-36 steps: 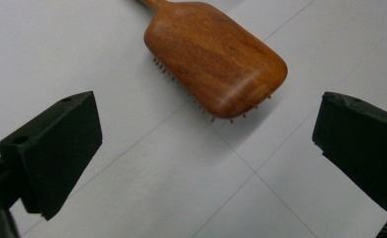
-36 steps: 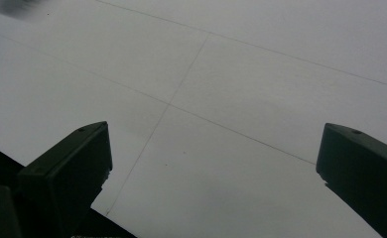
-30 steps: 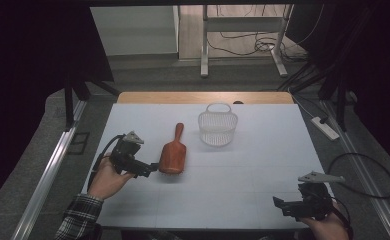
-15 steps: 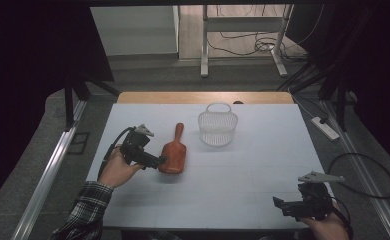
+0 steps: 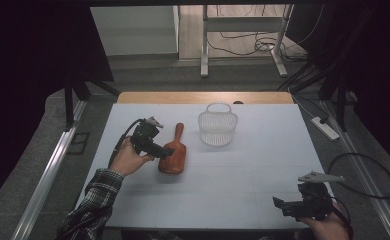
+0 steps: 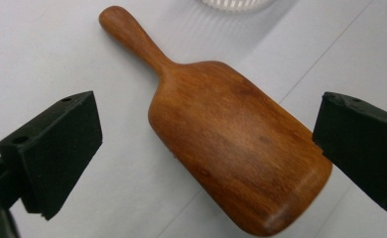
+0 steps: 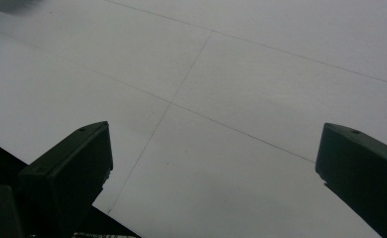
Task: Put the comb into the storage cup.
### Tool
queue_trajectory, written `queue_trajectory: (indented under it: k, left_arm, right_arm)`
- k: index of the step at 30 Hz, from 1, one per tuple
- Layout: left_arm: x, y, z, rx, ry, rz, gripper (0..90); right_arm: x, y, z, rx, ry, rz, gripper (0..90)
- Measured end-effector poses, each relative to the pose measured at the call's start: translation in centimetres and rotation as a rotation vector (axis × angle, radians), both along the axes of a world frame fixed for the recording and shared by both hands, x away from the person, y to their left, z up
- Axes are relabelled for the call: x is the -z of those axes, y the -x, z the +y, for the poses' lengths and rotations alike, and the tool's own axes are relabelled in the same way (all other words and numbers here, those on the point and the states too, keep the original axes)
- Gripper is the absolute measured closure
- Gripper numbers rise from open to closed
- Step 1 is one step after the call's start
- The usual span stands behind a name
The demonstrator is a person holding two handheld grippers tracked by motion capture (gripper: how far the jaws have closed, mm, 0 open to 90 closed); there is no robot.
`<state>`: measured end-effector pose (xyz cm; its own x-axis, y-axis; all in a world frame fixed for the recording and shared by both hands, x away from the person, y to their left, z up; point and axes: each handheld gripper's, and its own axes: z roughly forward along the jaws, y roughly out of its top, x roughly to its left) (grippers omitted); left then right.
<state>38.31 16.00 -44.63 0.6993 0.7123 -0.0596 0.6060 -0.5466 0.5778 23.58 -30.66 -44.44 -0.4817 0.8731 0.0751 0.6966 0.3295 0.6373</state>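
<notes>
Plaid sleeve (image 5: 90, 200) at far left of the high view, person's left hand (image 5: 128, 159) on the left gripper (image 5: 159, 151), cable (image 5: 119, 141) looping off its back. Jaws spread wide; in the left gripper view the gripper (image 6: 206, 144) has one black jaw on each side of the wooden brush (image 6: 231, 148), both clear of the wood, no contact visible. Brush (image 5: 173, 155) lies flat on the white table (image 5: 243, 185), left of centre, smooth back facing up. Handle points toward the far edge of the table, broad head toward the person. Left gripper tips sit at the left side of the head in the high view, just beside or over it; cannot tell height above it from that angle. Next right: white wire basket (image 5: 217, 125), upright, on the table near the far edge, a short way from the brush handle, not touching. Its rim (image 6: 233, 4) clips the top of the left gripper view. Far right, near table edge: right gripper (image 5: 283, 205) in the person's right hand (image 5: 328, 227), grey three-cornered plate (image 5: 320, 177) on top, well apart from brush and basket. Right gripper view: gripper (image 7: 214, 163) jaws wide apart, bare white table (image 7: 231, 89) with thin seam lines between them, gripping nothing.
</notes>
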Motion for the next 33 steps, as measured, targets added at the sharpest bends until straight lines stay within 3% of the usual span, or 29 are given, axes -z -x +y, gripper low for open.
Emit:
queue_trajectory:
  k: [13,33]
  left_arm:
    - [0.4,-2.9,-1.7,0.025,-0.034,0.026,0.0]
    - [1.3,-6.2,-3.7,0.045,-0.009,0.057,3.4]
  right_arm:
    - [0.0,0.0,0.0,-0.004,-0.002,0.001,1.8]
    - [0.0,0.0,-0.1,-0.008,-0.004,0.002,2.4]
